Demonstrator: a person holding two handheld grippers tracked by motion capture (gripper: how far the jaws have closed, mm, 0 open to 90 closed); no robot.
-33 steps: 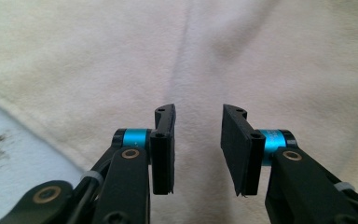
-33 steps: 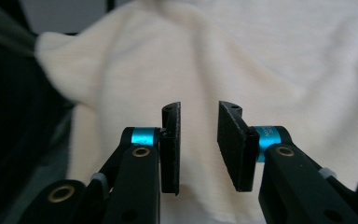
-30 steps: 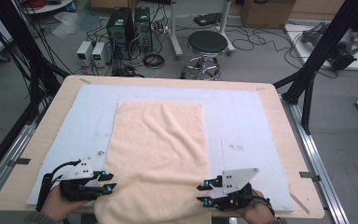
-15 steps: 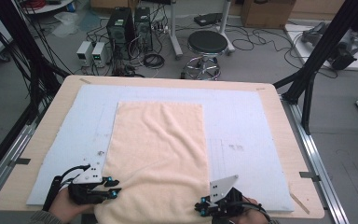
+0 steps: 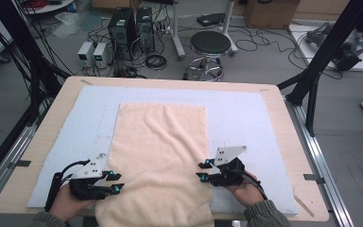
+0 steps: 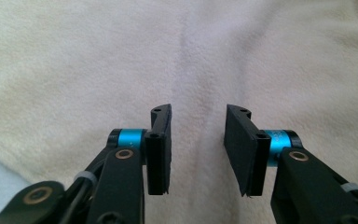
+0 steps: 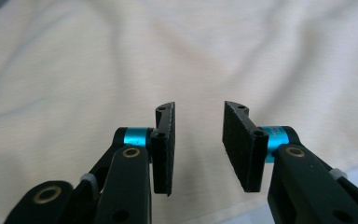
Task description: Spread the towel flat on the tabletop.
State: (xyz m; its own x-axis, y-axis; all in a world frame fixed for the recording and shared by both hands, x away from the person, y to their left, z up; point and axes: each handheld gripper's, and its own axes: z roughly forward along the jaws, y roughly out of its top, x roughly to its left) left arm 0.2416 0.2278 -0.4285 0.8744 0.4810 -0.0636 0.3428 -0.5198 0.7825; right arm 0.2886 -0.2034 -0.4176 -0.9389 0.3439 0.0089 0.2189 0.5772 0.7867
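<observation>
On the counter [image 5: 283, 127] a peach towel [image 5: 160, 151] lies flat, its near edge overhanging. Left gripper [image 5: 116, 182] and right gripper [image 5: 202, 170], jaws just reopened and empty, flank it; next, probably pinch both near corners.

No legible text, no labels, no brands, no numbers, no signs, the small print on the blue sleeve of the right hand-held gripper [image 7: 198, 144] too blurred to read
</observation>
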